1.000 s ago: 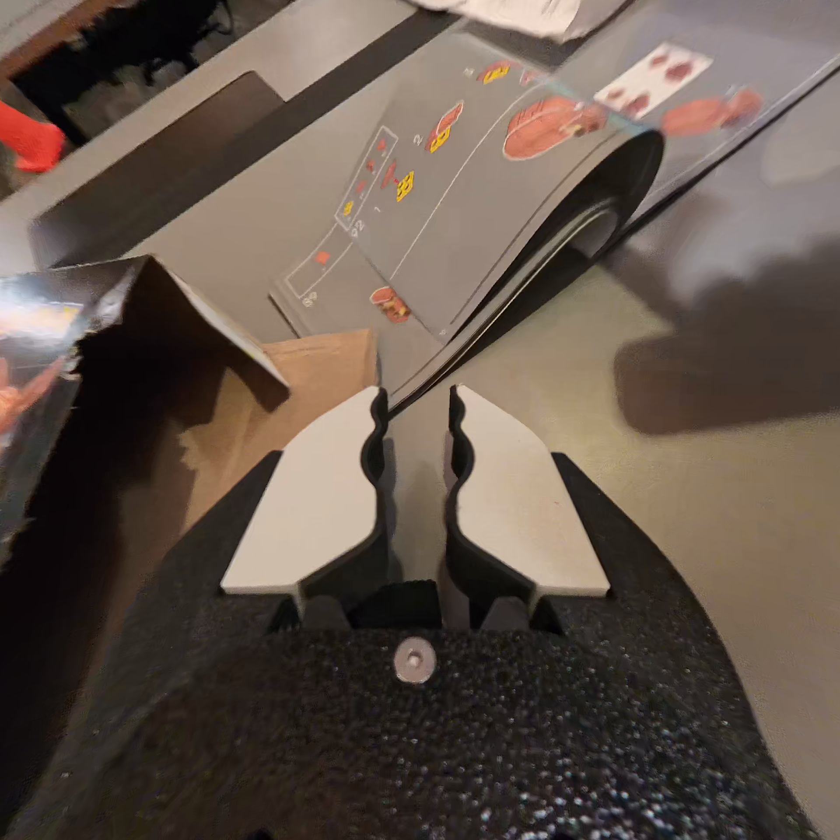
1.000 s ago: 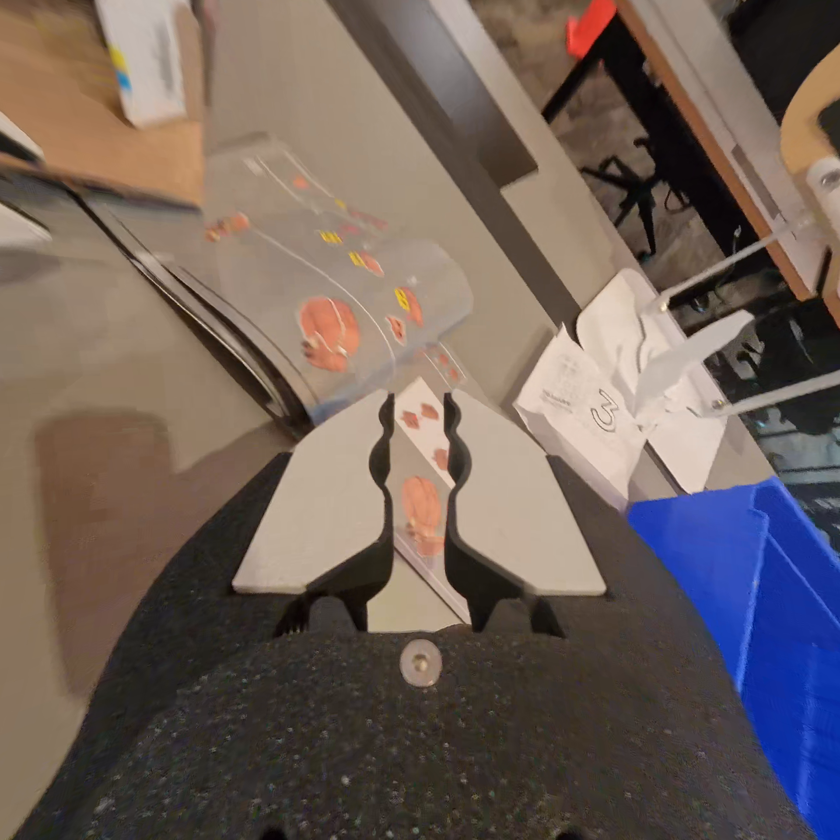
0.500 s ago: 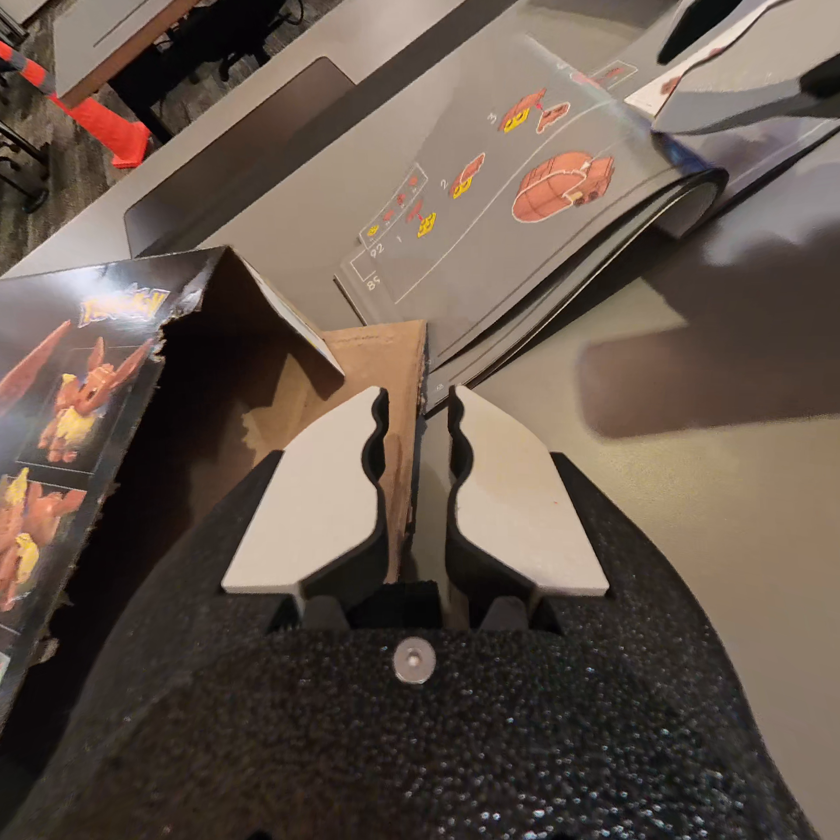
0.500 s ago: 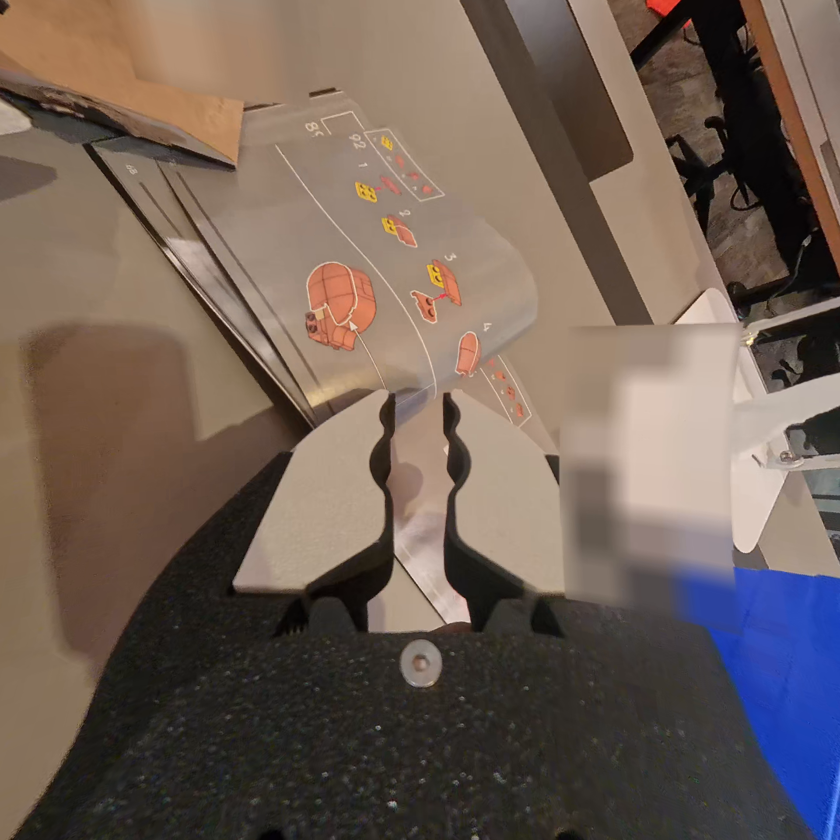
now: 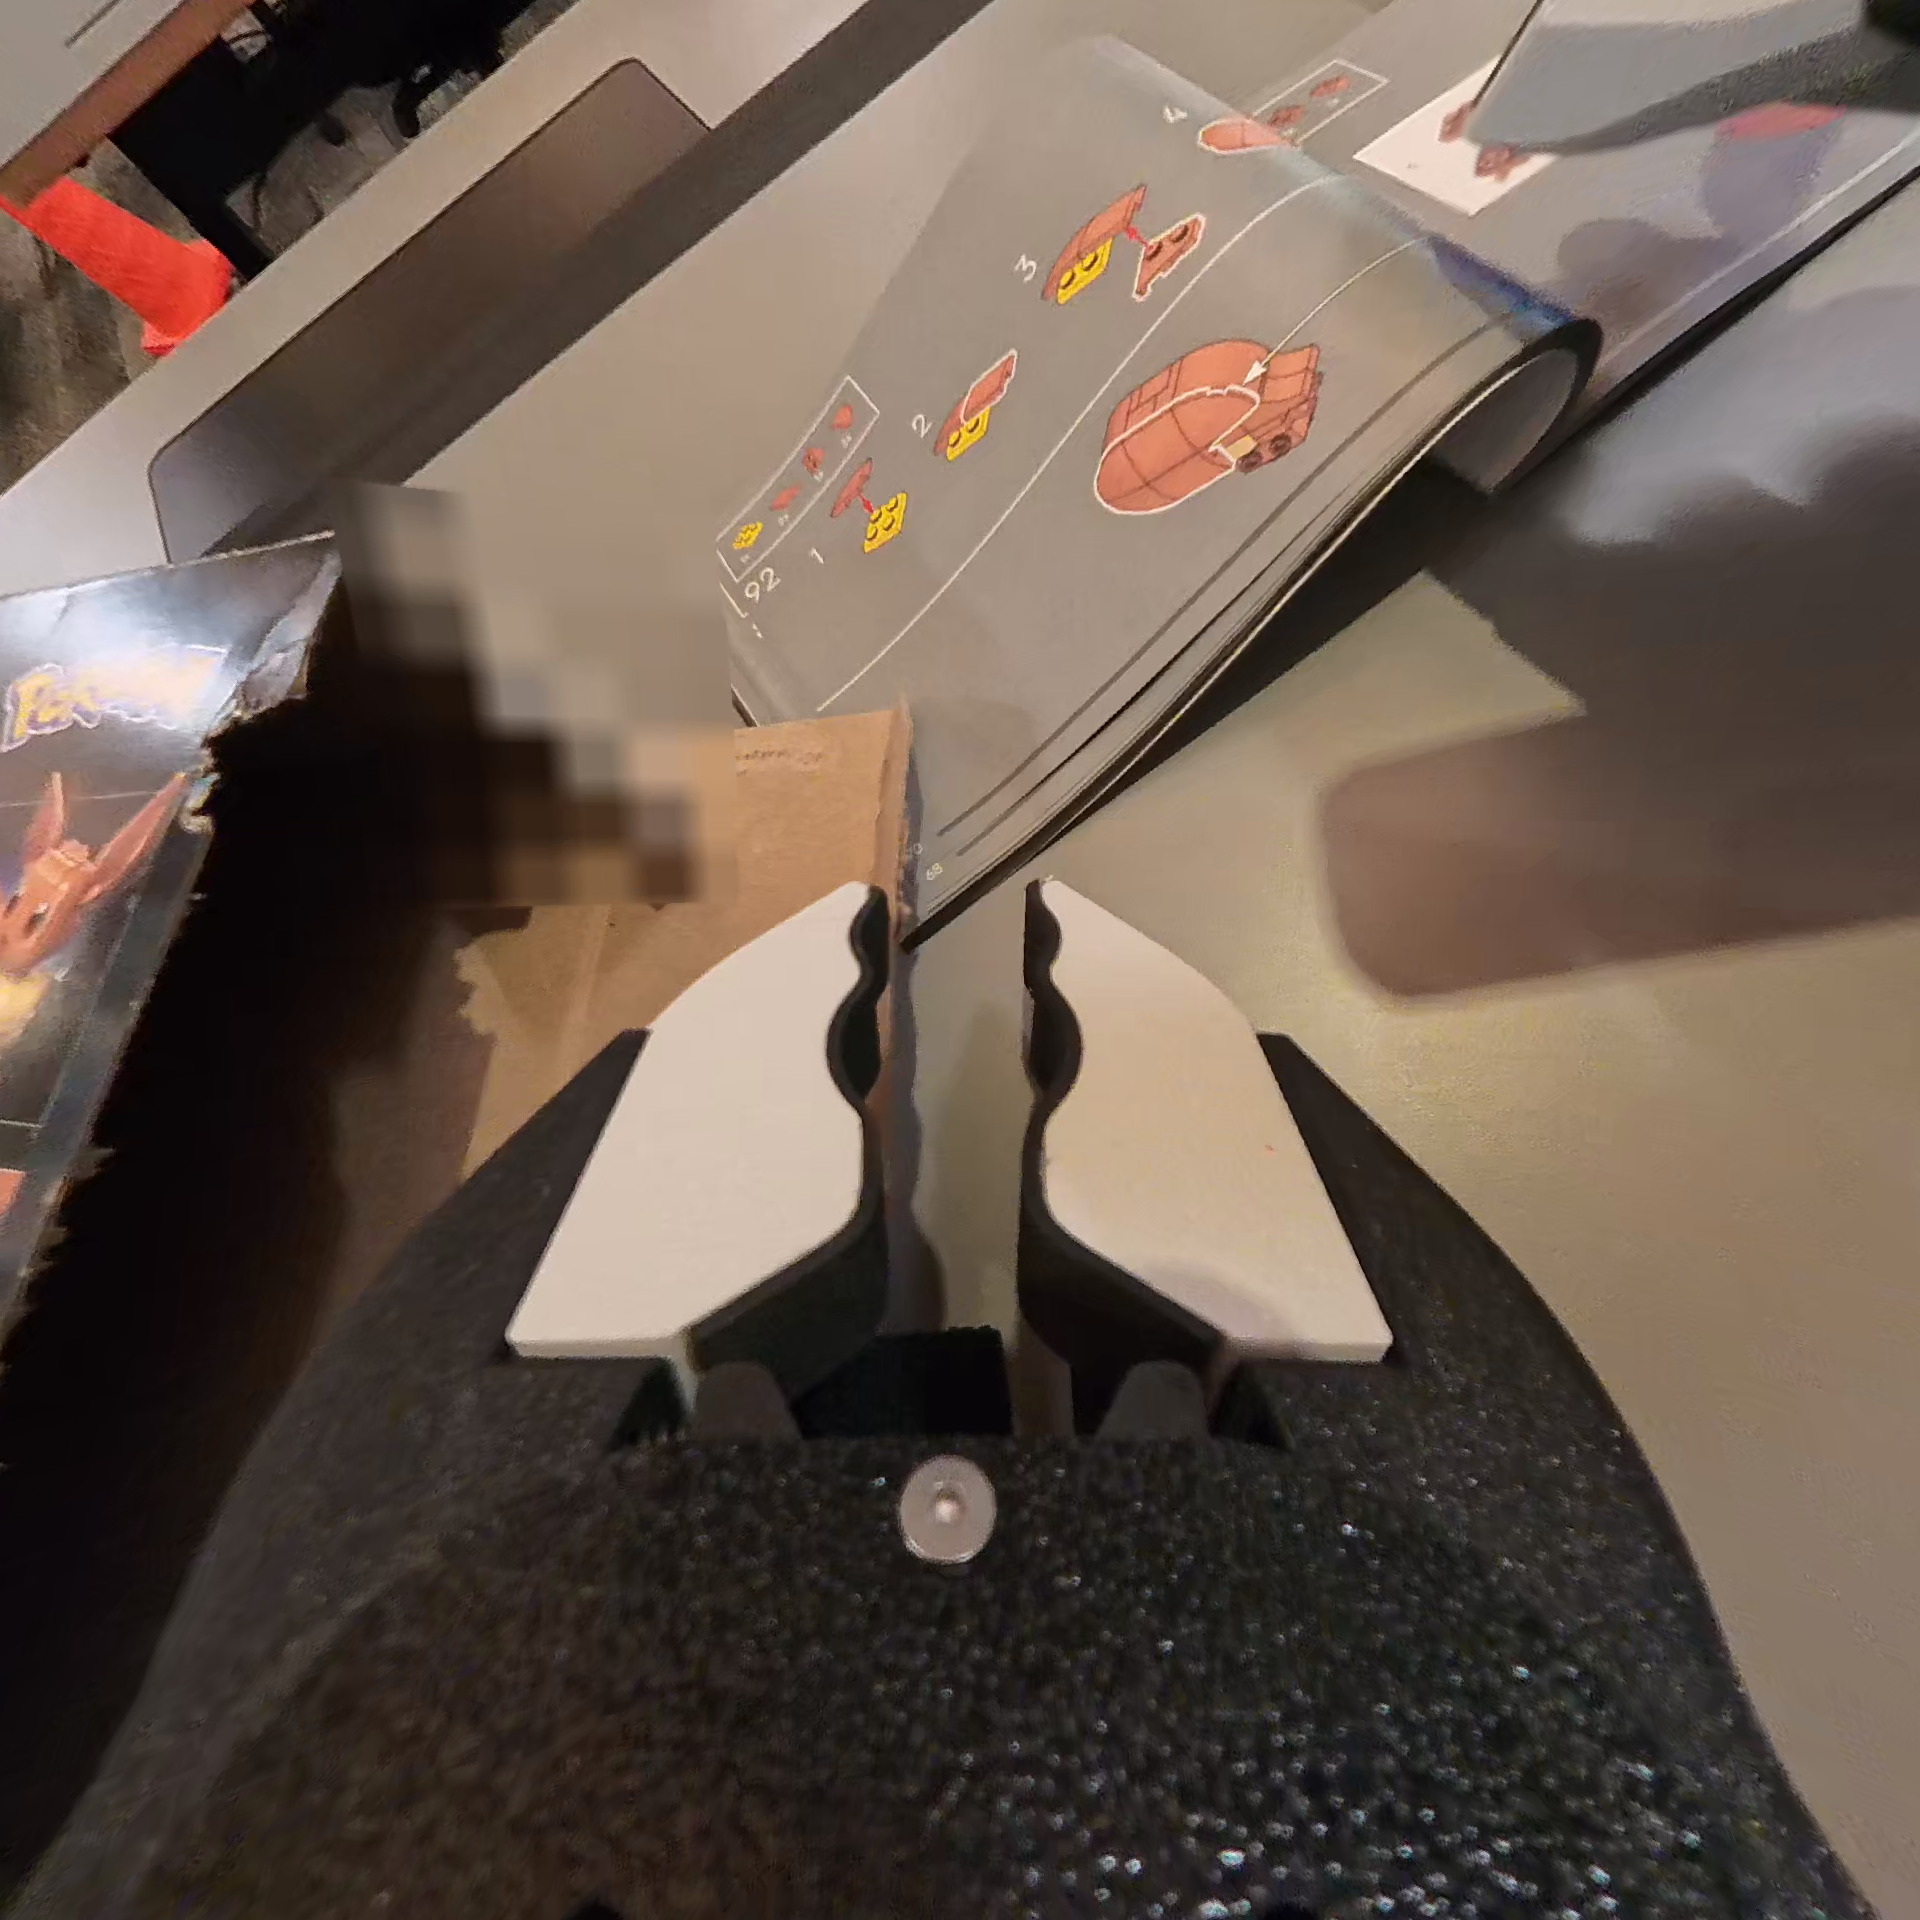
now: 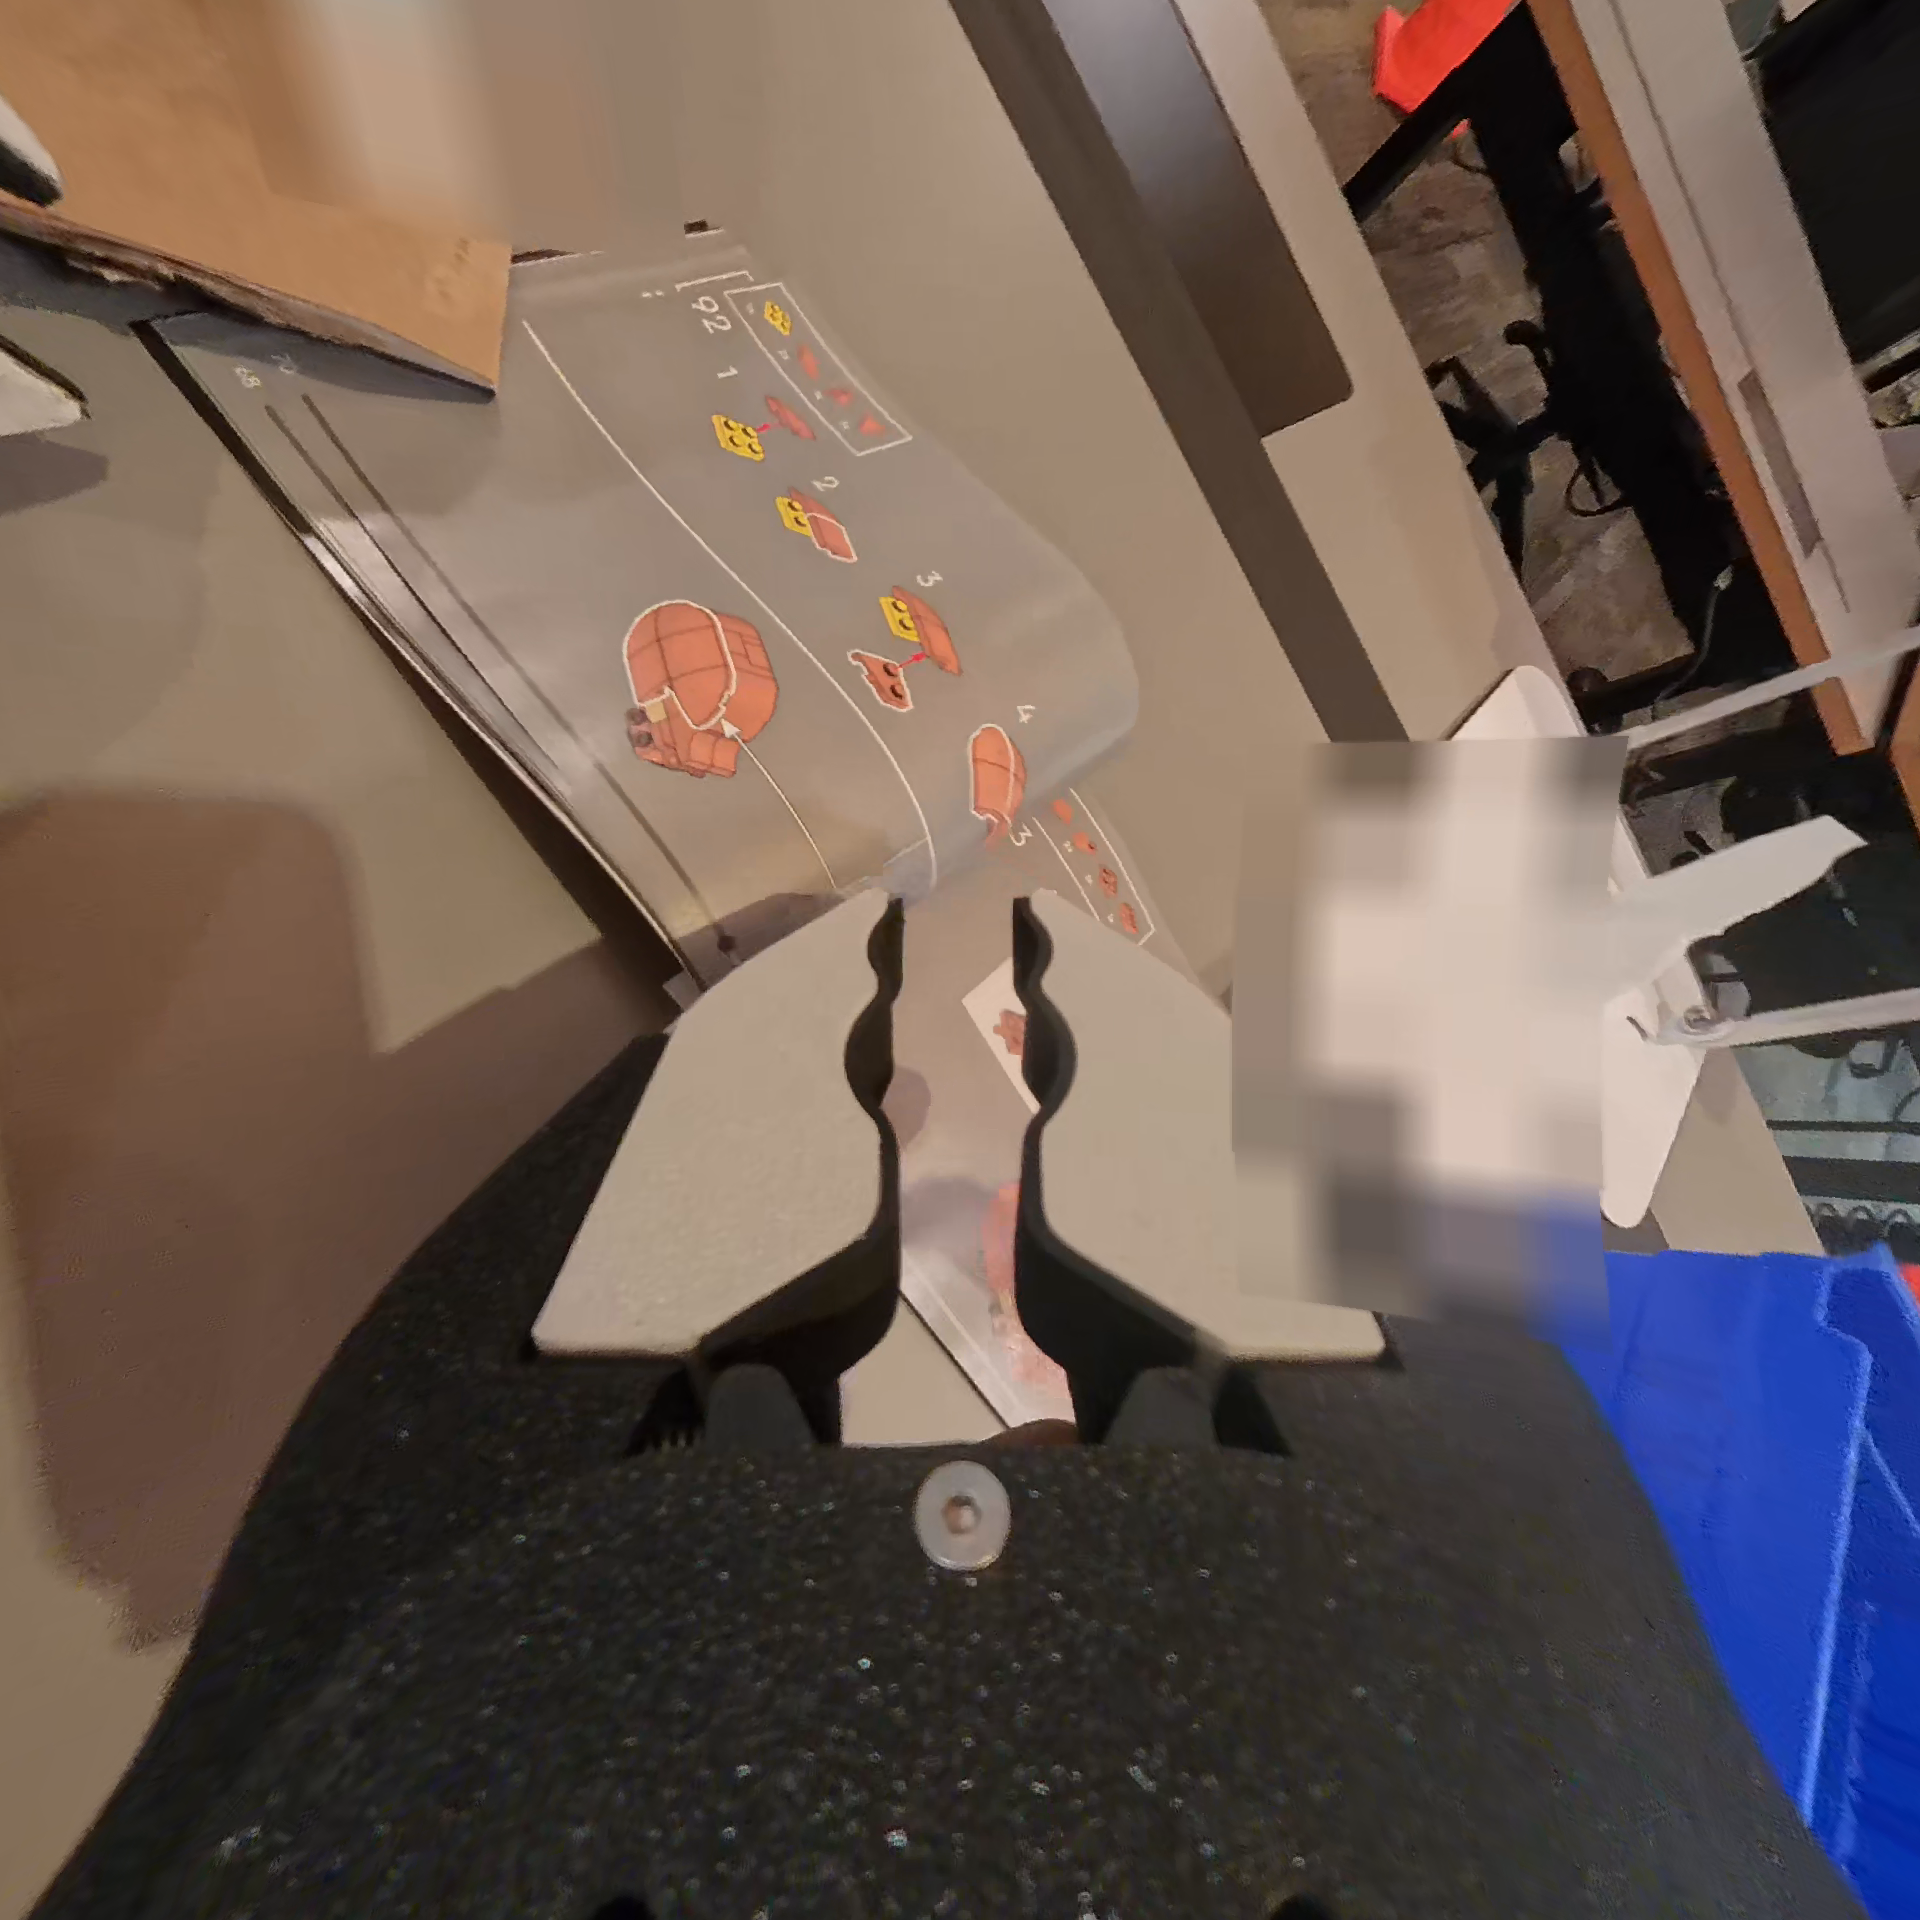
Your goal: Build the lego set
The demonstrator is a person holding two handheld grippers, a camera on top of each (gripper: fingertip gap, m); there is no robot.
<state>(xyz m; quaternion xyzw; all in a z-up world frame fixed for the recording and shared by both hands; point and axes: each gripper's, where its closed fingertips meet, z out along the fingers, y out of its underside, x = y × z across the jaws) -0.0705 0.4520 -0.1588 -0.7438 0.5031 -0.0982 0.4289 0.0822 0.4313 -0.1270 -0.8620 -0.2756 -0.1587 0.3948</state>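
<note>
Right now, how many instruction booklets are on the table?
1: the open instruction booklet on the table, its near corner beside the torn cardboard box, a page curled before the right gripper. More may hide under the box.

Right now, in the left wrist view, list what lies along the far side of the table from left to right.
Printed toy box → brown cardboard flap → open instruction booklet with its bulging page fold → the other hand-held gripper over the booklet's far pages.
</note>
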